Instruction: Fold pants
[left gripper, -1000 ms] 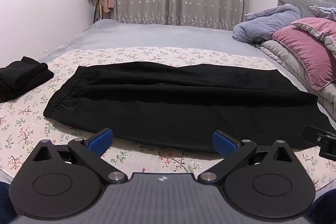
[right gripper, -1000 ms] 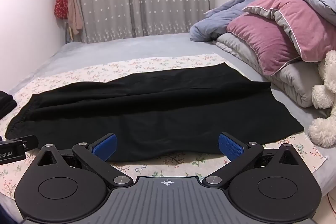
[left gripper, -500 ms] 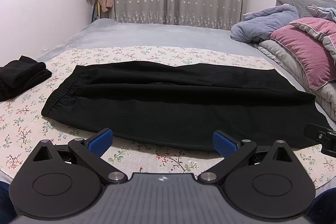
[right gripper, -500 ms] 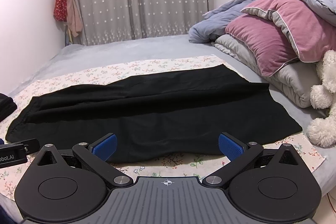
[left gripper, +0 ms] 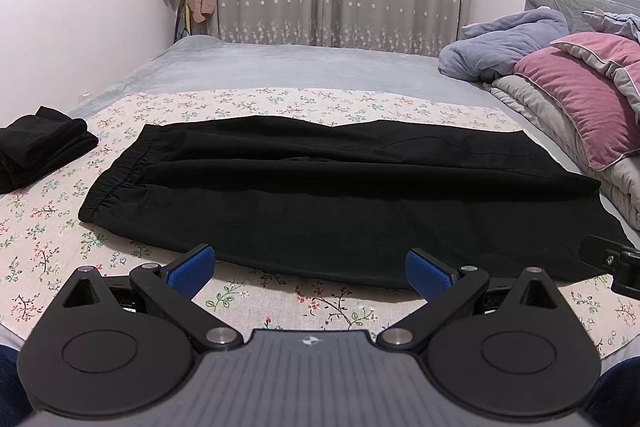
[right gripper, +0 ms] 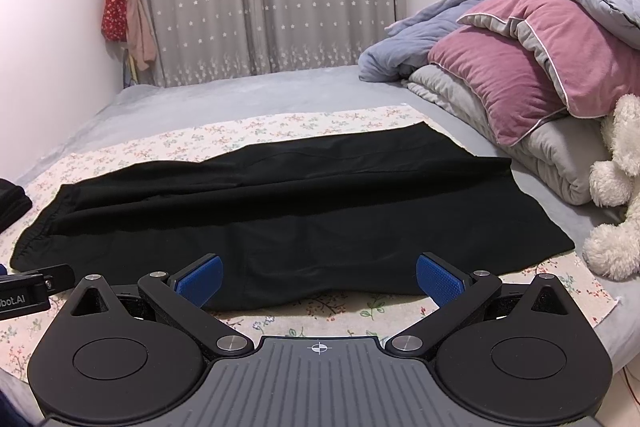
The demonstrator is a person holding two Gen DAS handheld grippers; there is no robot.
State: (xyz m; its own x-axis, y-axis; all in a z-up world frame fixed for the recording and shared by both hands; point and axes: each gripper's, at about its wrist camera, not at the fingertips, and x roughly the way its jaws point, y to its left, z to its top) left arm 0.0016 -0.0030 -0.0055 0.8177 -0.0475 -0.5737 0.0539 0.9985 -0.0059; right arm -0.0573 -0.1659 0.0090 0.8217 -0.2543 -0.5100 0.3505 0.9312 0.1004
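Observation:
Black pants [left gripper: 340, 195] lie flat on a floral cloth [left gripper: 60, 227] on the bed, folded lengthwise, the elastic waistband at the left and the leg ends at the right. They also show in the right wrist view [right gripper: 280, 211]. My left gripper [left gripper: 310, 269] is open and empty, just short of the pants' near edge. My right gripper [right gripper: 318, 279] is open and empty, over the near edge toward the leg end. Each gripper's tip shows at the edge of the other's view.
A folded black garment [left gripper: 40, 147] lies at the far left of the cloth. Pillows and quilts [right gripper: 520, 75] are piled at the right, with a white plush toy [right gripper: 616, 195] beside them. Grey bedsheet [left gripper: 300, 67] stretches behind to the curtains.
Both grippers have drifted back and up a little. The pants lie as before and both jaws stay open.

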